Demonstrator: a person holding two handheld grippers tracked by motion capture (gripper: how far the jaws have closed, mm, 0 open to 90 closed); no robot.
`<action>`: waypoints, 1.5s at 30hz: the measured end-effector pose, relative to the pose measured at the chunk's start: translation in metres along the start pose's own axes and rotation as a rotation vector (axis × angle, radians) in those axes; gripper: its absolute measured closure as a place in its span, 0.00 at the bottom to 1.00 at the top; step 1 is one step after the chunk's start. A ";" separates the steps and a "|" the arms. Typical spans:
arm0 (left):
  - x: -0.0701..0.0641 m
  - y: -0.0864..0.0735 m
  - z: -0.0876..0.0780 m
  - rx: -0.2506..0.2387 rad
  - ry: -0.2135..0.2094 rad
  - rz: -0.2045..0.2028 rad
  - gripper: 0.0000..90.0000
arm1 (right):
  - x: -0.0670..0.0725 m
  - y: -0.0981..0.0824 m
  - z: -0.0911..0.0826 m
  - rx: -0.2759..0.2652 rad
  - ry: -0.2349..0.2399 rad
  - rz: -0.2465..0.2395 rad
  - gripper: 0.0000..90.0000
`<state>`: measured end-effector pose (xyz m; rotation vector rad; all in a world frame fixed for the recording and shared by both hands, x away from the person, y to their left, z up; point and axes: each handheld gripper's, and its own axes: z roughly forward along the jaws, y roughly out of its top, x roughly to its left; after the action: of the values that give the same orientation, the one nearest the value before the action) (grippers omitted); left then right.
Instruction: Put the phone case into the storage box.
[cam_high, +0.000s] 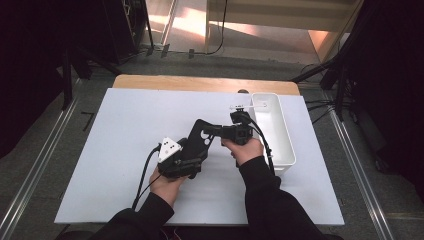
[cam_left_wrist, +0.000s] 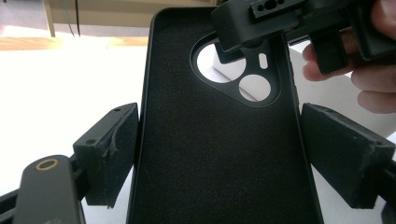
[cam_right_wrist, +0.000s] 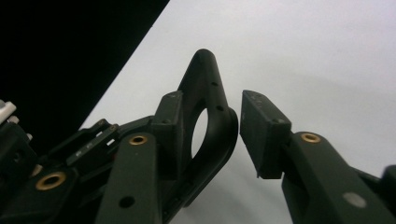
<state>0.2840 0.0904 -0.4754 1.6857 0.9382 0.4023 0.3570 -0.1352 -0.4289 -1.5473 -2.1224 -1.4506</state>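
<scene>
A black phone case (cam_high: 200, 137) is held above the white board, its soft inner face and camera cut-out turned toward the left gripper view (cam_left_wrist: 210, 140). My left gripper (cam_high: 194, 152) is shut on it, one pad pressed on each long side (cam_left_wrist: 112, 149). My right gripper (cam_high: 209, 130) comes in from the right at the case's top end by the cut-out (cam_left_wrist: 252, 37). In the right gripper view the case's rim (cam_right_wrist: 212, 112) sits between the jaws of the right gripper (cam_right_wrist: 210, 135). One pad lies against the rim and the other pad (cam_right_wrist: 261, 133) stands a thin gap away.
A long white bin (cam_high: 287, 150) stands at the right of the white board (cam_high: 115, 150), close to the right hand. A small white object (cam_high: 245, 106) lies at its far left rim. The wooden table edge (cam_high: 200, 82) runs behind, with dark stands around it.
</scene>
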 end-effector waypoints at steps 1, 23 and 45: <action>0.000 0.000 0.000 0.002 0.002 0.004 0.16 | 0.000 0.000 0.000 0.001 0.003 0.008 0.70; -0.002 -0.001 0.000 -0.007 -0.013 0.025 0.15 | 0.003 0.006 -0.005 0.019 0.005 0.038 0.85; 0.002 0.020 -0.003 0.139 -0.077 -0.021 0.00 | 0.003 0.008 -0.011 0.013 -0.016 -0.017 0.85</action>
<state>0.2907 0.0923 -0.4563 1.8025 0.9441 0.2605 0.3577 -0.1414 -0.4162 -1.5455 -2.1542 -1.4317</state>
